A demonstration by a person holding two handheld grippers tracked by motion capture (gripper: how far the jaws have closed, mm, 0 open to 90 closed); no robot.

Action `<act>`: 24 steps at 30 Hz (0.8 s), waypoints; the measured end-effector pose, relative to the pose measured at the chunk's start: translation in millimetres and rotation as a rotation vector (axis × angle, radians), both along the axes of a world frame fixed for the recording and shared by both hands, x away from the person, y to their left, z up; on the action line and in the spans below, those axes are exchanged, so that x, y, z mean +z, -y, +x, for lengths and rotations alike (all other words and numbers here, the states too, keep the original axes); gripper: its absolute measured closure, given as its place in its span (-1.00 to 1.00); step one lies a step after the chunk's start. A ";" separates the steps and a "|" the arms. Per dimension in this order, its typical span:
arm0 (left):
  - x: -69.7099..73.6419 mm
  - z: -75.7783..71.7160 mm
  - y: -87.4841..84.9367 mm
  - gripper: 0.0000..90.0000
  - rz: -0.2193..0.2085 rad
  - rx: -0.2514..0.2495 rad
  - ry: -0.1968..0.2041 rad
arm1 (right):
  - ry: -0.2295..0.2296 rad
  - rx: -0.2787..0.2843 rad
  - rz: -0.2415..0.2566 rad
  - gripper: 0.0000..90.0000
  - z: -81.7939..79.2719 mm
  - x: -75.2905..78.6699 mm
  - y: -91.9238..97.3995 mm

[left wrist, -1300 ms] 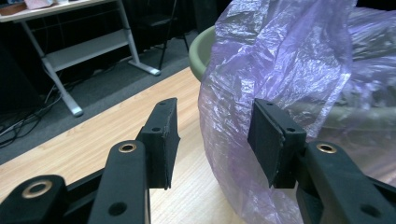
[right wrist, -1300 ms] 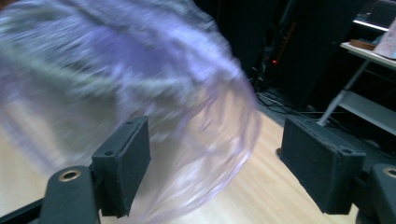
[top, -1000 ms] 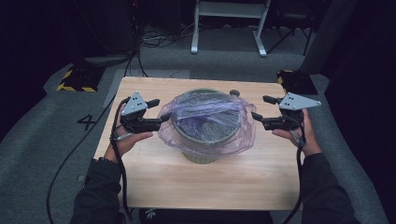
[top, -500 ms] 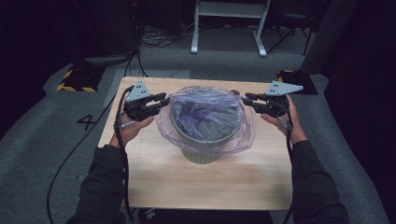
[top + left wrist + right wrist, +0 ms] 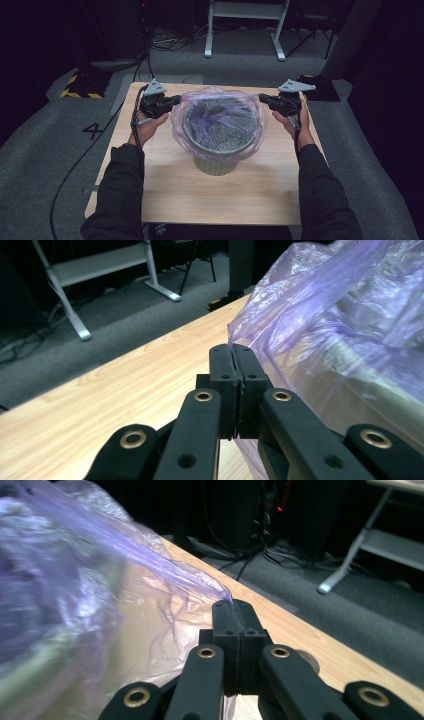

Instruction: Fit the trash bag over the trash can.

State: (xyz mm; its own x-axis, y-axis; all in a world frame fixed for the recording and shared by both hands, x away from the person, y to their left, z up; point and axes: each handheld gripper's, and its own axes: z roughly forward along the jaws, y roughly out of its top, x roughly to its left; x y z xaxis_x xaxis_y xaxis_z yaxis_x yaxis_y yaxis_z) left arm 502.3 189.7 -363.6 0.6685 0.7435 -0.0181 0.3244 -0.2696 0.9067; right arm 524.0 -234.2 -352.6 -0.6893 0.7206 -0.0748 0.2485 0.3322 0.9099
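Your hands have moved in and both jaws have just been closing: each hand-held gripper, left (image 5: 169, 101) and right (image 5: 266, 99), now pinches the purple bag (image 5: 220, 107) film. The bag drapes the green bin (image 5: 216, 161) mid-tabletop (image 5: 165, 190), directly between your grippers.

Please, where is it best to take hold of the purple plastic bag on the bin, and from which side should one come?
Best at its loose rim, from the two opposite sides, coming in level. The purple plastic bag drapes over the bin, and only thin film sticks out there. The left gripper and right gripper have just been closing and now pinch that edge.
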 end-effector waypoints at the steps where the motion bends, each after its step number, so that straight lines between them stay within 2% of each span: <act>1: -2.5 3.7 1.5 0.96 -0.003 0.006 -0.006 | -0.010 -0.012 -0.005 1.00 2.6 -2.5 -1.0; 4: -10.2 13.3 6.3 0.96 -0.001 0.013 -0.053 | -0.047 -0.036 -0.011 1.00 9.5 -10.8 -3.0; 6: -15.4 17.9 9.2 0.96 0.009 0.015 -0.081 | -0.081 -0.041 -0.006 1.00 12.6 -16.6 -4.8; 8: -21.8 22.1 13.5 0.94 0.028 0.022 -0.123 | -0.103 -0.044 -0.022 1.00 14.6 -22.6 -7.7; 11: -29.1 23.1 16.3 0.92 0.042 0.018 -0.147 | -0.129 -0.041 -0.041 1.00 15.6 -31.6 -10.5; 16: -41.1 18.2 13.2 0.84 0.044 0.016 -0.168 | -0.157 -0.033 -0.042 1.00 11.9 -44.6 -6.0; 19: -46.7 12.2 8.7 0.77 0.041 0.013 -0.163 | -0.161 -0.023 -0.036 0.99 7.7 -50.8 -2.8; 21: -48.2 7.1 4.6 0.67 0.039 0.017 -0.156 | -0.168 -0.014 -0.042 0.90 4.1 -54.6 -1.6; 22: -47.5 3.2 1.6 0.59 0.044 0.029 -0.147 | -0.156 -0.017 -0.053 0.83 1.9 -55.3 -0.7; 23: -46.6 0.9 -0.8 0.44 0.045 0.029 -0.141 | -0.148 -0.023 -0.045 0.72 -0.7 -54.8 1.8; 24: -45.1 -2.9 -4.3 0.40 0.043 0.022 -0.128 | -0.141 -0.029 -0.039 0.60 -2.5 -53.9 3.8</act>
